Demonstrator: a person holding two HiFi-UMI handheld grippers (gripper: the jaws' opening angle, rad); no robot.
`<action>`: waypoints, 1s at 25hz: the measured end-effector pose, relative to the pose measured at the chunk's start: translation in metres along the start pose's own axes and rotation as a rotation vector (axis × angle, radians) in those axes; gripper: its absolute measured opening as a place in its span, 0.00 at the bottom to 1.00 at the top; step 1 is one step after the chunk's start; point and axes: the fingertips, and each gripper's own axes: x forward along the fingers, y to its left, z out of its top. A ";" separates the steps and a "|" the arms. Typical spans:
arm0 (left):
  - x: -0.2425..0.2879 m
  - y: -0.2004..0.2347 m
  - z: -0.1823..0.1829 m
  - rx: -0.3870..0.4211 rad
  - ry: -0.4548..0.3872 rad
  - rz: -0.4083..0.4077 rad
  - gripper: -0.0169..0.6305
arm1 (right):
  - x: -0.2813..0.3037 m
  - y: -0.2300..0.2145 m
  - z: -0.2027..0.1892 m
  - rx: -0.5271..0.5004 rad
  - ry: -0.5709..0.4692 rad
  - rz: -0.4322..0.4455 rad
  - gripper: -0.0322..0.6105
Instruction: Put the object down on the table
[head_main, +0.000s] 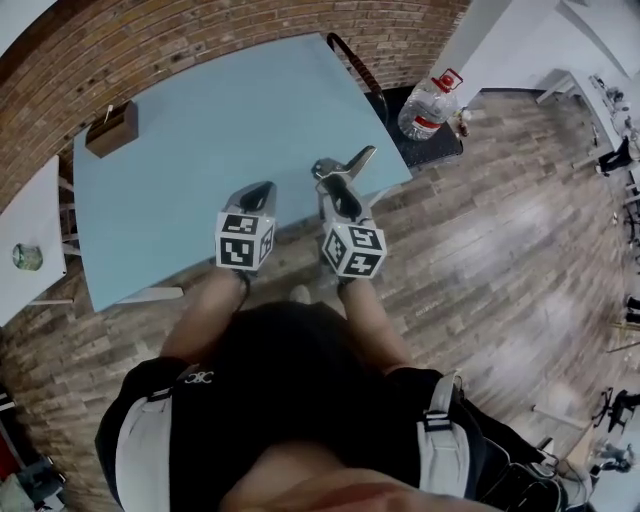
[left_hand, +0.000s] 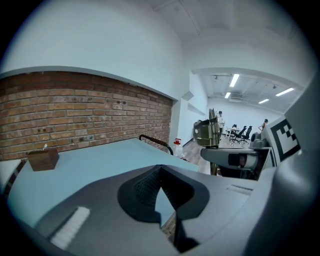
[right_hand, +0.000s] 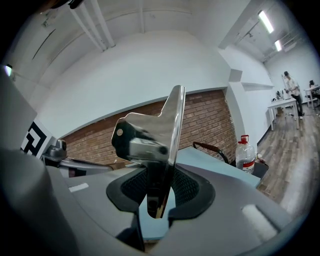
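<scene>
Now over the table (head_main: 200, 150) edge: right gripper (right_hand: 159, 200) clamps a shiny metal tool (right_hand: 150, 140), left gripper (left_hand: 159, 172) pinched empty; lowering comes next.

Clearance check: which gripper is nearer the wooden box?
Left. The left gripper is over the near edge of the table; the wooden box sits at its far left corner. The right gripper, holding a metal piece, is beside the left one, farther from the box.

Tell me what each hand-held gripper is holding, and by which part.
Right hand-held gripper: a shiny metal object, clamped by its narrow lower end. Left hand-held gripper: shut, nothing held.
</scene>
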 end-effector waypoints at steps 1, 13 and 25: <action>0.005 0.001 0.001 -0.007 0.001 0.009 0.03 | 0.007 -0.003 -0.001 -0.005 0.014 0.008 0.25; 0.047 0.020 -0.025 -0.072 0.070 0.033 0.03 | 0.066 -0.037 -0.058 -0.033 0.218 0.018 0.25; 0.071 0.042 -0.035 -0.121 0.112 -0.031 0.03 | 0.117 -0.060 -0.142 -0.075 0.443 -0.076 0.25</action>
